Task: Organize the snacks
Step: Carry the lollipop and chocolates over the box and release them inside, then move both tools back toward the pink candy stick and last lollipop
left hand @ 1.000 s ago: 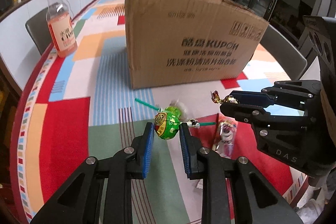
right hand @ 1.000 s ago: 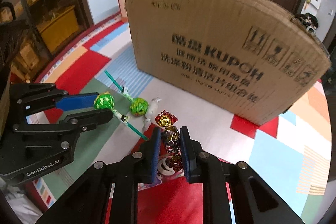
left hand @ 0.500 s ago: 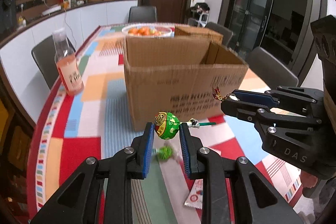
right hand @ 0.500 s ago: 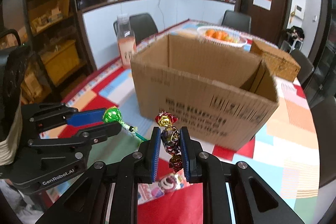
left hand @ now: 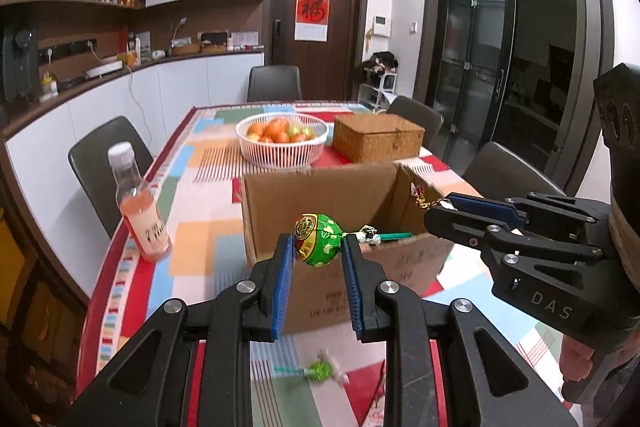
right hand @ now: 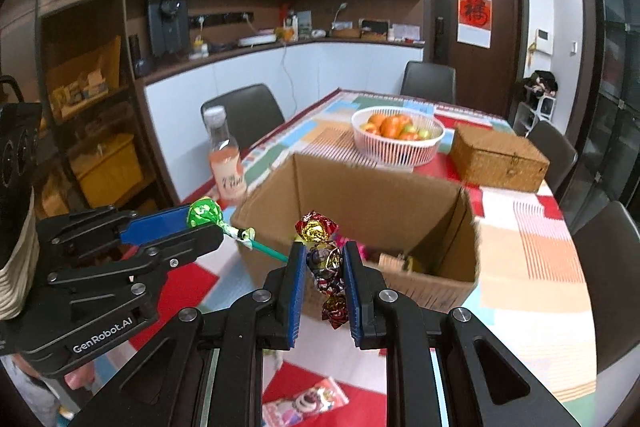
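My left gripper [left hand: 317,247] is shut on a green lollipop [left hand: 318,244] with a green stick, held in the air at the near rim of an open cardboard box [left hand: 280,203]. My right gripper [right hand: 323,263] is shut on a foil-wrapped candy [right hand: 326,263], red and gold, held over the near edge of the box [right hand: 360,187], which holds some snacks. Each gripper shows in the other's view, the right gripper [left hand: 448,205] and the left gripper [right hand: 208,223]. A second green lollipop [left hand: 320,370] lies on the tablecloth below. A pink snack packet [right hand: 304,401] lies on the table.
A pink drink bottle [left hand: 140,211] stands left of the box. A white basket of fruit [left hand: 282,141] and a woven box [left hand: 378,137] stand behind it. Dark chairs ring the table with its colourful cloth [left hand: 200,187].
Both grippers have risen from the tabletop with their sweets, up to the level of the box's open top. The second lollipop and the packet stayed on the table.
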`<state>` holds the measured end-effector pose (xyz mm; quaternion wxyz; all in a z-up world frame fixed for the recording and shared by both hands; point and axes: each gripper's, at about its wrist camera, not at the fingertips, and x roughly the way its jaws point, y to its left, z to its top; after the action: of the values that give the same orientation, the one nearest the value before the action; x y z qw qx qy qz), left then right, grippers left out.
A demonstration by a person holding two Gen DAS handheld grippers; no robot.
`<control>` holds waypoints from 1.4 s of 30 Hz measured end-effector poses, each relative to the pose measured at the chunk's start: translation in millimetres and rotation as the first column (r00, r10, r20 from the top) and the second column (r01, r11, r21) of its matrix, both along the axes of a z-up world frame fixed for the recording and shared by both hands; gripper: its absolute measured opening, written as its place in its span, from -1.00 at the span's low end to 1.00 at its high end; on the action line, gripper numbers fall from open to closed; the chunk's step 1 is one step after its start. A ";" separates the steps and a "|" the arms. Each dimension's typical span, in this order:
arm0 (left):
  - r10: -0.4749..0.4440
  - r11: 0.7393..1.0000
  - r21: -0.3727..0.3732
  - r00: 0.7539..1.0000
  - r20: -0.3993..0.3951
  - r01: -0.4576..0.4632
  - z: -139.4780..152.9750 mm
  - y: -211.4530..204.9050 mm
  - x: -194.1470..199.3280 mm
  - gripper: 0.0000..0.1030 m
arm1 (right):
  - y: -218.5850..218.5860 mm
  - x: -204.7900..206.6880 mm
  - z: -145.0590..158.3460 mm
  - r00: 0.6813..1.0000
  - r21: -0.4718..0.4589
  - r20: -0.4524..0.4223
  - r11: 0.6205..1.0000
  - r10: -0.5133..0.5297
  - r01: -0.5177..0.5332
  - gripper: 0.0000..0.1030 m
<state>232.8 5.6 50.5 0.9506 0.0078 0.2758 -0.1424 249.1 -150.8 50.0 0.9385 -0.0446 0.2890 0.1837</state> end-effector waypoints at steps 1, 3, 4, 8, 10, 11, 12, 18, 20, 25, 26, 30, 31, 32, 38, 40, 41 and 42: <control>0.001 1.000 0.001 1.000 0.005 -0.001 2.8 -0.3 3.8 -0.51 | -1.1 2.0 2.2 1.000 0.003 0.005 1.000 -0.002 0.002 -0.61; 0.005 1.000 -0.001 1.000 0.012 -0.005 6.8 -0.2 11.5 -0.51 | -2.6 8.6 8.4 1.000 0.008 0.018 1.000 -0.013 0.013 -0.62; 0.005 1.000 0.000 1.000 0.014 -0.005 8.4 -0.4 15.3 -0.51 | -3.2 11.3 9.9 1.000 0.010 0.022 1.000 -0.014 0.014 -0.62; 0.011 1.000 0.005 1.000 0.014 -0.011 11.1 -0.7 31.2 -0.51 | -3.8 23.6 13.2 0.999 0.014 0.021 1.000 -0.024 0.023 -0.61; 0.015 1.000 0.010 1.000 0.015 -0.016 11.3 -1.0 36.4 -0.51 | -5.4 30.6 14.3 0.999 0.012 0.021 0.999 -0.032 0.031 -0.61; 0.015 1.000 0.012 1.000 0.013 -0.015 11.8 -1.7 39.8 -0.51 | -5.3 34.0 14.2 0.999 0.008 0.019 0.999 -0.034 0.034 -0.62; 0.019 1.000 0.017 1.000 0.009 -0.019 11.8 -2.0 45.1 -0.51 | -5.6 39.3 14.0 0.999 0.003 0.015 0.999 -0.040 0.039 -0.61; 0.017 0.999 0.033 1.000 -0.013 -0.016 9.2 -6.0 66.6 -0.51 | -7.5 60.6 8.3 0.998 -0.009 -0.015 0.998 -0.060 0.060 -0.61; 0.016 0.999 0.041 1.000 -0.017 -0.016 8.4 -7.5 72.1 -0.51 | -9.3 67.3 5.8 0.997 -0.009 -0.024 0.998 -0.068 0.068 -0.61; 0.035 0.996 0.084 0.999 -0.041 -0.031 4.1 -13.4 89.5 -0.32 | -10.4 79.6 1.8 0.995 -0.012 -0.045 0.996 -0.087 0.087 -0.61; 0.039 0.996 0.087 0.998 -0.042 -0.035 4.0 -13.6 89.7 -0.23 | -10.1 82.2 0.7 0.995 -0.015 -0.051 0.996 -0.086 0.085 -0.60; 0.036 0.996 0.080 0.999 -0.017 -0.035 5.8 -12.3 77.7 -0.11 | -9.8 77.7 -1.8 0.994 0.000 -0.063 0.996 -0.093 0.093 -0.24; 0.035 0.996 0.087 0.999 -0.009 -0.034 6.1 -12.8 72.9 -0.10 | -9.7 74.7 -2.1 0.994 -0.003 -0.060 0.996 -0.092 0.092 -0.24; 0.035 0.995 0.090 0.999 -0.004 -0.034 6.4 -12.7 69.9 -0.10 | -9.3 71.5 -2.0 0.995 -0.007 -0.055 0.996 -0.089 0.089 -0.24; 0.004 0.997 0.078 1.000 0.006 -0.004 9.8 -12.4 40.9 -0.10 | -11.3 42.9 1.3 0.996 -0.011 -0.023 0.996 -0.089 0.089 -0.22; -0.014 0.996 0.083 1.000 0.004 0.013 8.9 -14.0 29.8 -0.10 | -12.7 30.2 0.7 0.996 -0.013 -0.017 0.996 -0.084 0.084 -0.17; -0.022 0.996 0.086 1.000 0.004 0.022 7.9 -15.6 24.3 -0.10 | -12.7 26.8 0.7 0.996 -0.017 -0.017 0.996 -0.083 0.083 -0.16; -0.026 0.996 0.088 1.000 0.003 0.025 7.2 -16.4 21.0 -0.10 | -13.7 19.7 -0.9 0.996 -0.023 -0.019 0.996 -0.083 0.083 -0.16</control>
<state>253.9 -10.9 57.7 0.9479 0.0533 0.2799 -0.1423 268.7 -164.5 49.1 0.9419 -0.0413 0.3019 0.1416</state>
